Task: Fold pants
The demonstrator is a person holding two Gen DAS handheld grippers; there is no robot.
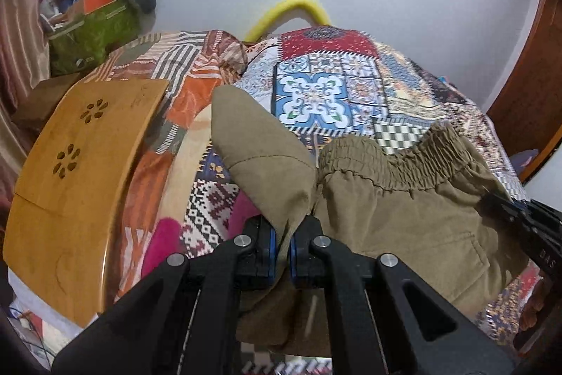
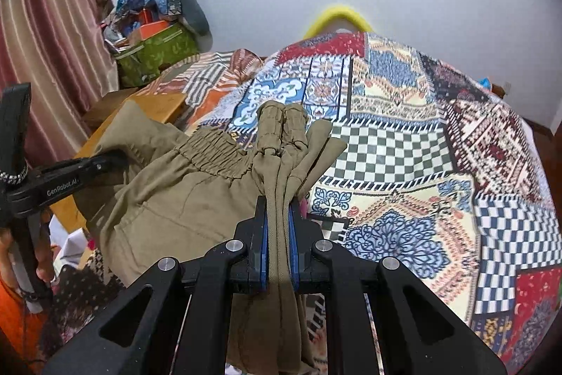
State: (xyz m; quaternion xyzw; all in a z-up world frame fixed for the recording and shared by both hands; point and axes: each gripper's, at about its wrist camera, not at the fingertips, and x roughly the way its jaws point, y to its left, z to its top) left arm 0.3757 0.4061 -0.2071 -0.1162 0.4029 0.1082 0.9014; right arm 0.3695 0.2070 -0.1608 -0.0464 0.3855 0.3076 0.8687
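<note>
Olive-green pants with an elastic waistband hang between both grippers above the patchwork bedspread. My left gripper is shut on a fold of the pants at their left side. My right gripper is shut on bunched layers of the pants, with elastic cuffs sticking up past the pads. The right gripper also shows in the left wrist view, and the left gripper in the right wrist view.
A wooden lap tray lies on the bed's left side. A green bag with piled clothes stands by the curtain. A yellow curved object rises behind the bed. A wooden door is at the right.
</note>
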